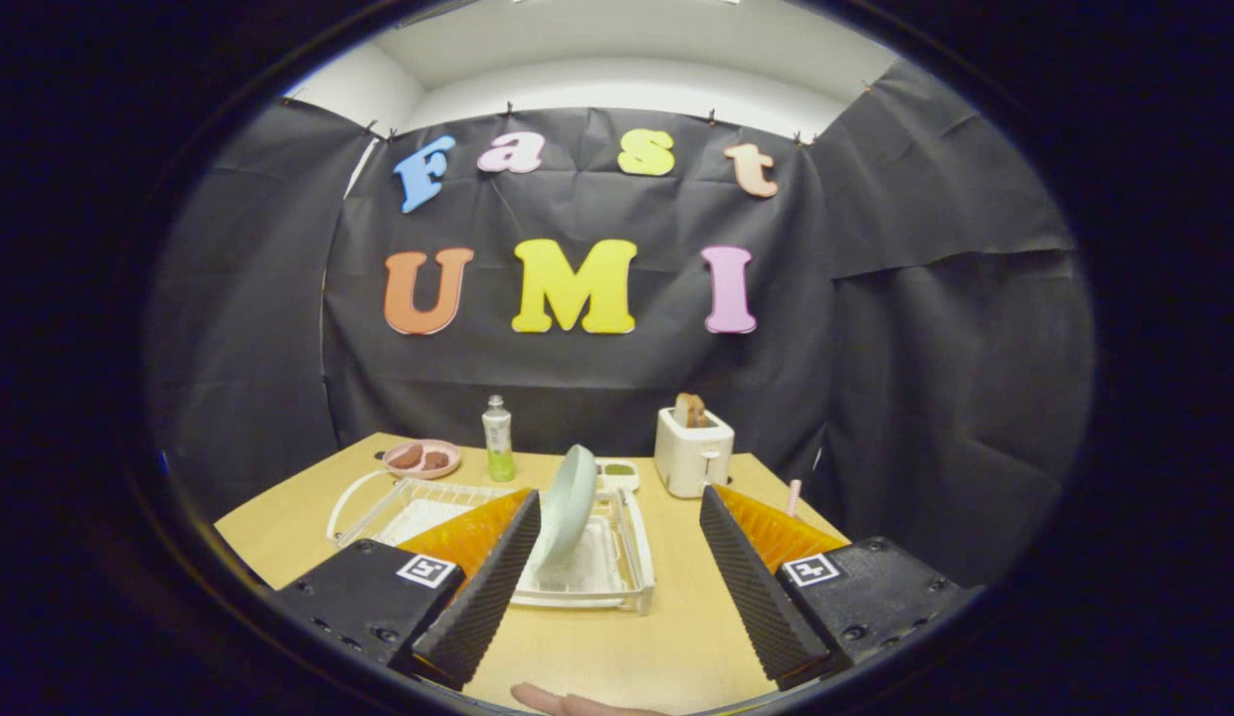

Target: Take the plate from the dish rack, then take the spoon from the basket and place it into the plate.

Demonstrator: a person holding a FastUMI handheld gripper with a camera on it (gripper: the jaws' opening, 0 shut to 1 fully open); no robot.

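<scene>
We held the gripper (617, 557) above the wooden table (617, 636), its two fingers spread wide apart and gripping nothing. The pale green plate (567, 512) stood on edge in the white dish rack (617, 572), just ahead of the left finger (487, 587) at about eleven o'clock from the gap. Beyond the rack, at twelve o'clock, stood a bottle (497, 438); a pink dish (423, 457) sat toward ten o'clock and a white toaster (691, 452) toward one. We could not make out the spoon or basket.
</scene>
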